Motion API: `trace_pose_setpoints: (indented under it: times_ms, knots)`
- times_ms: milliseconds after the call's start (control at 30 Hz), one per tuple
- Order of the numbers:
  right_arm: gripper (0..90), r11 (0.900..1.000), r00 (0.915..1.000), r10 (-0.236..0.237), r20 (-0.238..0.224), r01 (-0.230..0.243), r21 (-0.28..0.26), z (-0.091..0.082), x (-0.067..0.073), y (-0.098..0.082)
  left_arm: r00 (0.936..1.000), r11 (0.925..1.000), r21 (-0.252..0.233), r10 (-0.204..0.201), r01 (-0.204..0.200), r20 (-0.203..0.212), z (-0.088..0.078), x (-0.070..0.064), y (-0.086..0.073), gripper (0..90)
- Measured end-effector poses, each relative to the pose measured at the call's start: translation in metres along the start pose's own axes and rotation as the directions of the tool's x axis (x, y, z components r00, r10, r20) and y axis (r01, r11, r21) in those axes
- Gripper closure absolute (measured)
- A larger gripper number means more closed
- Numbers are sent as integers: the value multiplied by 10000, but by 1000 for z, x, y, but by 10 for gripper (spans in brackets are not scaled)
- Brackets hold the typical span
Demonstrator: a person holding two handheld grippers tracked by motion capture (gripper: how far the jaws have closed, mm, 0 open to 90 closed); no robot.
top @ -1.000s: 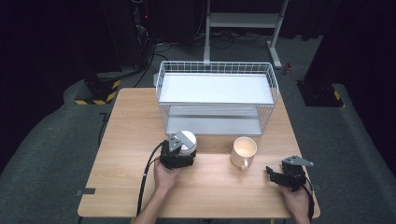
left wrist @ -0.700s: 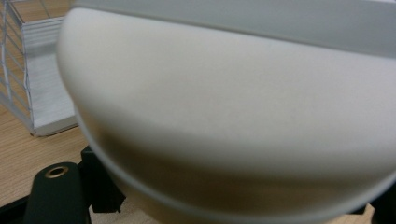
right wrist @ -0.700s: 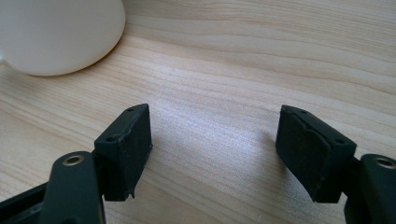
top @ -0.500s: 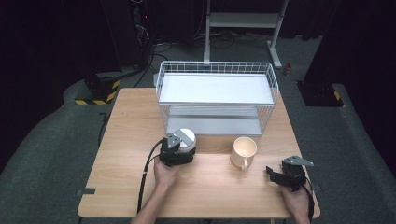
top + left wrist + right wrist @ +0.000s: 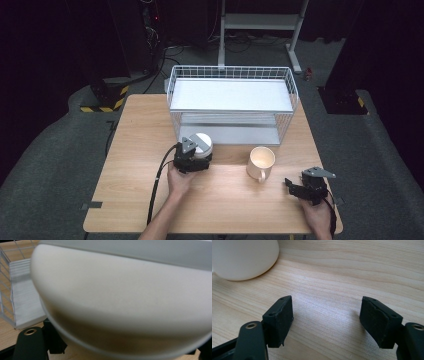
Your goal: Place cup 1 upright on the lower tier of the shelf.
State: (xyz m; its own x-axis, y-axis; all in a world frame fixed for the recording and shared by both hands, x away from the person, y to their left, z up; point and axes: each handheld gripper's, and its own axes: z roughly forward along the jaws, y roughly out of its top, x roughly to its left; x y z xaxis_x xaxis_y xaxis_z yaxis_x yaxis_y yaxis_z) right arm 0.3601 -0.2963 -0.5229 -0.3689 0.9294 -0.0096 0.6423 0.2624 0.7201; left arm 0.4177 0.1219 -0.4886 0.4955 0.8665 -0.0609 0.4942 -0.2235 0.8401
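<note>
Little has shifted: left tongs (image 5: 196, 159) still clasp the white bowl (image 5: 202, 144) on the tabletop (image 5: 140, 150) before the wire rack (image 5: 231, 102). Probably rigid, slick, breakable; grip its rim. Right tongs (image 5: 325, 322) gape empty.

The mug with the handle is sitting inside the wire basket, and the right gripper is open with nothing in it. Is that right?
Not quite. The mug stands on the wooden table, in front of the wire basket, not inside it; the high view shows this. The rest holds: the right gripper is open with nothing in it.
</note>
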Motion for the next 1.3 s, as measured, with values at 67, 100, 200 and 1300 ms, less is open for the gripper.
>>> trace_pose_setpoints:
  times_ms: [67, 100, 200, 1300]
  knots:
    - [271, 10000, 10000, 0, 0, 0, -1, 0, 0, 0, 10000, 10000, 26, -38, 38, -8, 2, 2, 4, 188]
    - [271, 10000, 10000, 2, 1, -2, 0, 0, 0, 0, 10000, 10000, 26, -38, 38, -8, 2, 2, 4, 188]
    - [271, 10000, 10000, 1, 1, -1, -1, 0, 0, 0, 10000, 10000, 13, -56, 56, 5, 4, 3, 9, 188]
    - [271, 10000, 10000, 0, 0, 0, 0, 0, 0, 0, 9979, 9998, 150, -152, 161, -624, 45, 19, 41, 188]
